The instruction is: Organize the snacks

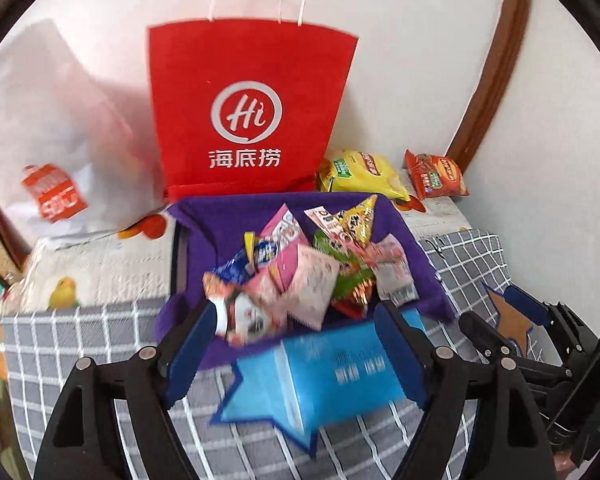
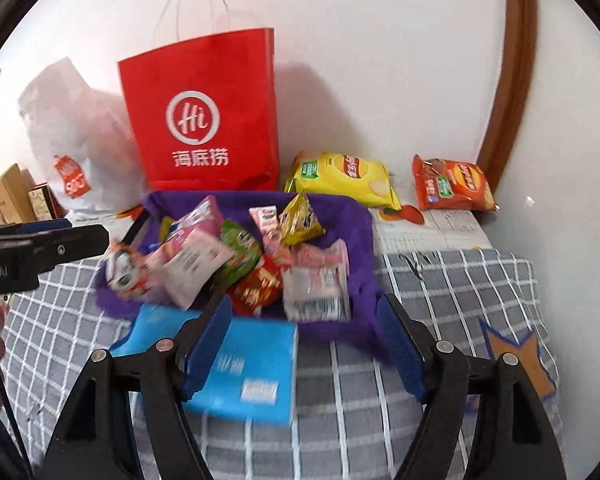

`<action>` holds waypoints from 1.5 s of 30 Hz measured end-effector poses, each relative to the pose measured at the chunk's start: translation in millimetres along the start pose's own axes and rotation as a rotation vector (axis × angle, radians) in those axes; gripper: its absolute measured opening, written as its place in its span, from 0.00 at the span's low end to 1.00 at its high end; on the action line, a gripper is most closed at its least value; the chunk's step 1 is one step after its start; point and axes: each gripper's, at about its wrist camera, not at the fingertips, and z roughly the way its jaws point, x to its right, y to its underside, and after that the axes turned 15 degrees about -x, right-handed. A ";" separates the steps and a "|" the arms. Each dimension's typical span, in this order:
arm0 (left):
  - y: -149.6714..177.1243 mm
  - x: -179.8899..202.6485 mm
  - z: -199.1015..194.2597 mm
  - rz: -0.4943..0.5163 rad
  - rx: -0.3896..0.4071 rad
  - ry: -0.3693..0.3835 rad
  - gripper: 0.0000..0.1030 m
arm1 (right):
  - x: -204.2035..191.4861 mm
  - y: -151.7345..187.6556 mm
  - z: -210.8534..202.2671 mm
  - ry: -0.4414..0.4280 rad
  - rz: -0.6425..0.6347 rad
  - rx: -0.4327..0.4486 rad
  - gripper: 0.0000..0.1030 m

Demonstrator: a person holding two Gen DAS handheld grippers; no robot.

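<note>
Blue box (image 1: 332,364): flat on checked cloth, touching purple snack tray (image 1: 396,216), long axis crosswise. Left gripper (image 1: 296,344) nearer, directly above, jaws released, empty. Right gripper (image 2: 304,344) likewise released, box to its left.

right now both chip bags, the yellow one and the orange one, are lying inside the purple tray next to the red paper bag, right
Not quite. The yellow chip bag and the orange chip bag lie outside the purple tray, on the table behind it and to its right, beside the red paper bag. The right wrist view shows this; only small snack packets fill the tray.
</note>
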 end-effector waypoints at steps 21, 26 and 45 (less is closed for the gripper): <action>119.7 15.0 -75.5 -0.063 0.119 -0.066 0.95 | -7.3 89.5 -89.5 0.037 0.026 0.091 0.97; 123.2 24.3 -80.0 -0.036 0.122 -0.088 0.95 | 0.5 94.5 -98.2 0.032 0.048 0.103 0.97; 122.2 24.5 -82.6 -0.049 0.116 -0.086 0.95 | 2.9 100.2 -101.9 0.042 0.050 0.109 0.97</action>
